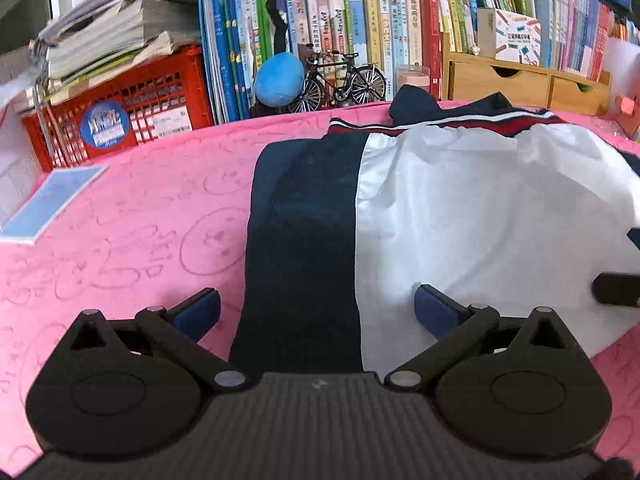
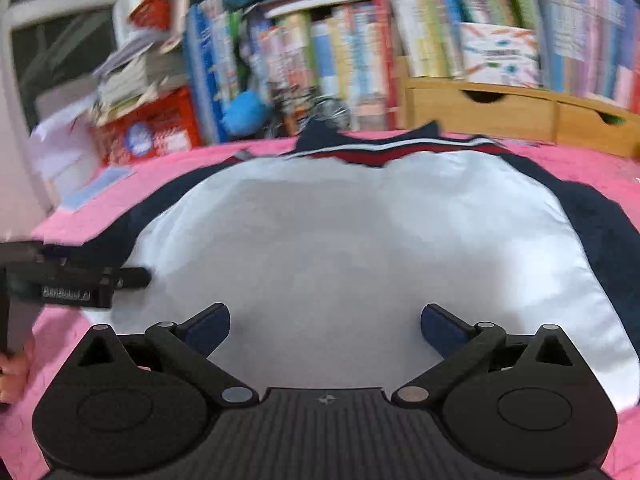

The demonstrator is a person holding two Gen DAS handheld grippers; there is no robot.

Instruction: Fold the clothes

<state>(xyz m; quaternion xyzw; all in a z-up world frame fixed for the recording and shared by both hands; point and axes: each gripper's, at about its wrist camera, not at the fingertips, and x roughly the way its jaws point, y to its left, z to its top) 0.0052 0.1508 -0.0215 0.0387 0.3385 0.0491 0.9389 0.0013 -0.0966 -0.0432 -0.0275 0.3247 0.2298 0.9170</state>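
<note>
Jacket lies flat on the pink cover, back up, collar toward the bookshelf; white panel in the middle, navy sleeve folded in along its left side. Laid this way, likely so the sides can be brought inward.

Left gripper hovers above the hem where navy meets white, fingers spread wide, holding nothing. Right gripper hangs over the white panel's near edge, also spread and empty.

Right wrist view is blurred, so the far right sleeve edge reads only roughly.

Room: bare pink cover to the left; a blue card and red crate crowd the far left corner. Wooden drawers sit just behind the collar.
</note>
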